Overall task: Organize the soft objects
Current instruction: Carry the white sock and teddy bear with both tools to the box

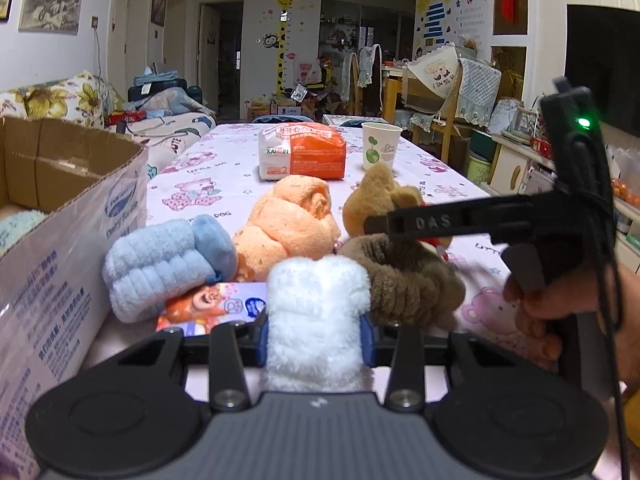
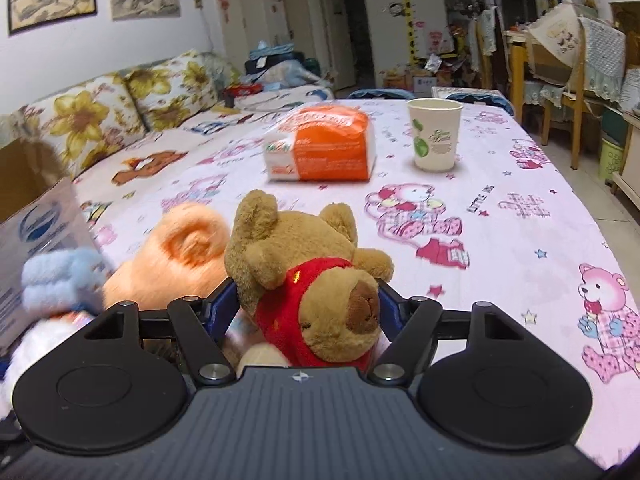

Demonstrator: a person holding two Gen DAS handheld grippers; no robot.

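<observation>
Towels: one white (image 1: pixel 318 312), one blue (image 1: pixel 160 264), one orange (image 1: pixel 292 220).

blurred: blue towel (image 2: pixel 60 276) | edge-cut: cardboard box (image 1: pixel 60 208)

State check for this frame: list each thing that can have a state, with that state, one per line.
Left tongs: shut on the white plush roll.
Right tongs: around the teddy bear, pads at its sides.
Teddy bear: lying tilted, red top on.
Cardboard box: open, flaps up.
Paper cup: upright.
Tissue pack: lying flat, looks sealed.
Blue towel roll: rolled, on table.
Orange towel: twisted bundle.
</observation>
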